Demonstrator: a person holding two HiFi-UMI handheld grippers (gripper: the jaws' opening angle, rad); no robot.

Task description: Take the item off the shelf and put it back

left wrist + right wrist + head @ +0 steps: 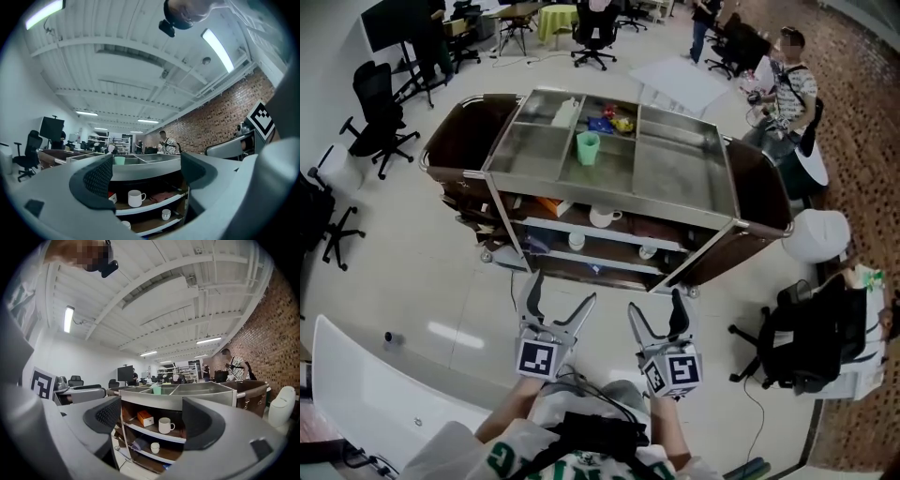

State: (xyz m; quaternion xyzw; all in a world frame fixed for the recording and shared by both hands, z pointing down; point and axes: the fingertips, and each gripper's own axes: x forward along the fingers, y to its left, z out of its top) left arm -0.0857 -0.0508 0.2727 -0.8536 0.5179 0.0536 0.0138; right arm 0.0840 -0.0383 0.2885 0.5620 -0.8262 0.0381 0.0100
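Observation:
A steel-topped service cart (733, 200) stands on the floor ahead of me, its open shelves facing me. A white mug (602, 217) (135, 198) (164, 425) sits on the middle shelf, with an orange box (145, 418) to its left. Small cups (154, 447) rest on the lower shelf. A green cup (588, 147) stands in a top compartment. My left gripper (564, 287) (147, 173) and right gripper (654, 300) (154, 417) hover side by side short of the cart. Both are open with nothing between their jaws.
A person (787, 84) stands beyond the cart at the back right. Office chairs (380, 117) ring the left side. A white table (356, 394) lies at my near left. A chair with a black bag (806, 337) and a white bin (820, 234) stand at the right.

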